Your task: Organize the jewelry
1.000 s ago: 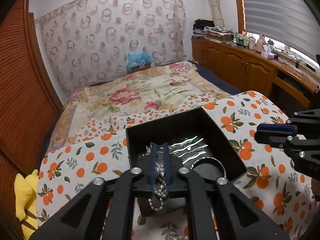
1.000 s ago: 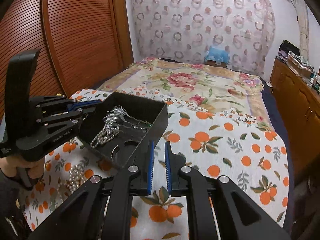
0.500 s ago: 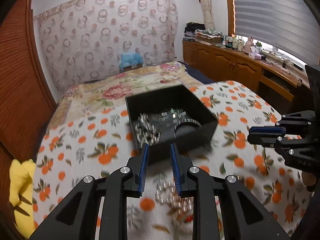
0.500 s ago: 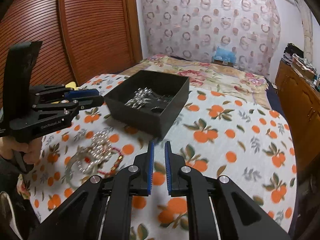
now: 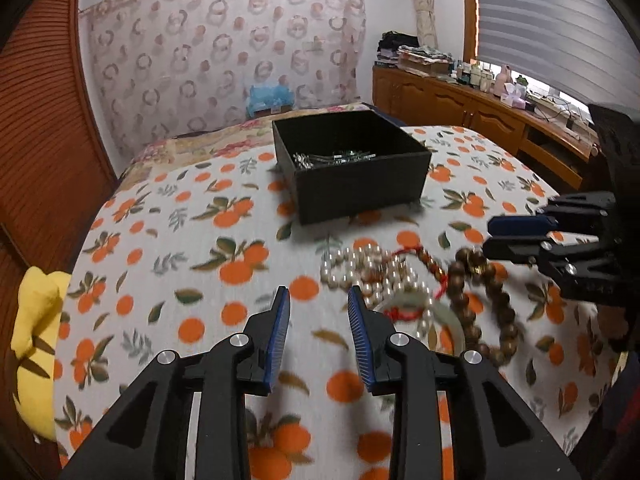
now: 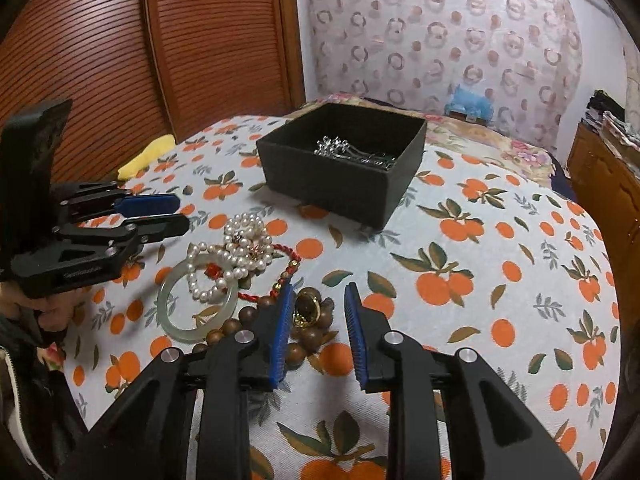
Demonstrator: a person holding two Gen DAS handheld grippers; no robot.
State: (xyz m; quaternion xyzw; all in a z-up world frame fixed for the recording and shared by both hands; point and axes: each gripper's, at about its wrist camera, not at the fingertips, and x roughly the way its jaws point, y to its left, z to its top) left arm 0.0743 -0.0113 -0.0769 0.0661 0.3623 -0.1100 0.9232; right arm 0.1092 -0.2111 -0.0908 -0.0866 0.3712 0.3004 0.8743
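Note:
A black open box (image 5: 352, 168) (image 6: 344, 160) with silver jewelry (image 6: 352, 152) inside stands on the orange-print cloth. In front of it lies a heap: white pearl strands (image 6: 240, 248) (image 5: 368, 268), a pale jade bangle (image 6: 196, 300), a red cord (image 6: 280, 256) and a brown wooden bead bracelet (image 5: 488, 300) (image 6: 308, 332). My left gripper (image 5: 318, 304) is open and empty, just left of the pearls. My right gripper (image 6: 318, 300) is open and empty, its left finger over the wooden beads.
The cloth (image 6: 480, 264) covers a bed. A yellow soft item (image 5: 32, 320) lies at the left edge. A wooden sliding door (image 6: 160, 40) is at the left and a wooden cabinet (image 5: 460, 108) with clutter at the right.
My left gripper let a pearl strand go in the box, drew back and opened over the heap. My right gripper drew back too and opened from shut.

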